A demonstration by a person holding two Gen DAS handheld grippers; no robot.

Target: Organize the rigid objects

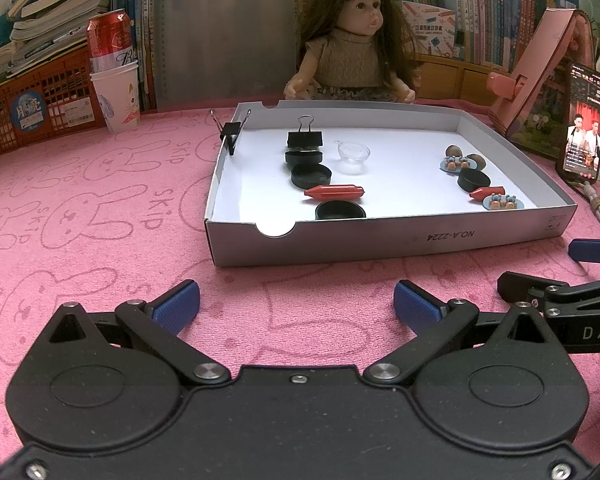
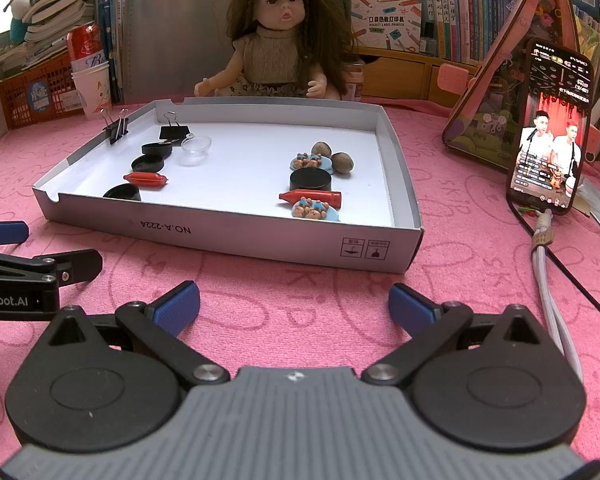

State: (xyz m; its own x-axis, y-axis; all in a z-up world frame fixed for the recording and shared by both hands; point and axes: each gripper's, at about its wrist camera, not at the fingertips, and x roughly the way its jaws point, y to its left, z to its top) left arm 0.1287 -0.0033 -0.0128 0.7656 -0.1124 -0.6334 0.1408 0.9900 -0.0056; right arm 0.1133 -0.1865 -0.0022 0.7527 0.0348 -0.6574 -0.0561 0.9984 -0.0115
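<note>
Both tongs, left tongs (image 1: 296,306) and right tongs (image 2: 294,306), hang wide and empty over the pink bunny-print cloth at the worktop's near edge. The white tray (image 2: 228,236) holds two clusters: black lids (image 2: 148,163) left, walnuts (image 2: 342,161) right. That fits sorting pending or finished. Books line the back.

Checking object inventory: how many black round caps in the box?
4. Three in the left cluster. One on the right, between bear charm and red piece. None seem hidden.
</note>
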